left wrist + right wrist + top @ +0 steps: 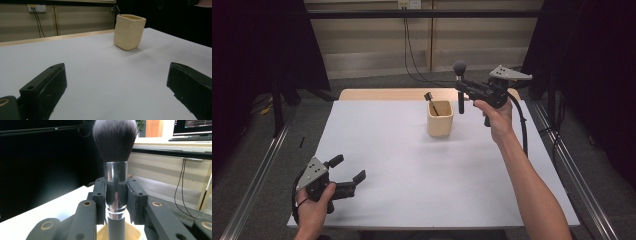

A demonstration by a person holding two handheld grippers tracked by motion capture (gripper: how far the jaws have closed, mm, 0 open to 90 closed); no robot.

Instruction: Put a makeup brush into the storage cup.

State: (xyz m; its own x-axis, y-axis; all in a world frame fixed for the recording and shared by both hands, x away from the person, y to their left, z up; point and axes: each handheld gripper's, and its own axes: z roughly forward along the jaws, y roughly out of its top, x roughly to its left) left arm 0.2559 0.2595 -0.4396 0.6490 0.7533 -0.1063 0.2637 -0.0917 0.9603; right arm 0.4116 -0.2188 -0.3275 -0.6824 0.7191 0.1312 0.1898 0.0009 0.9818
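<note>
Holding my right gripper (462, 89) raised just above and beside the cream cup (440, 119), I have its jaws clamped on the powder brush (115, 170), bristles up and handle hanging toward the cup's mouth. A second small brush (430, 101) leans inside, its shape hard to make out. Judged step: lowering and releasing. My left gripper (347, 168) rests wide apart, empty, near the table (412, 175) edge.

cup (440, 120): cream | brush (115, 157): black bristles, silver ferrule | table (412, 170): white | claw (348, 169): black
</note>
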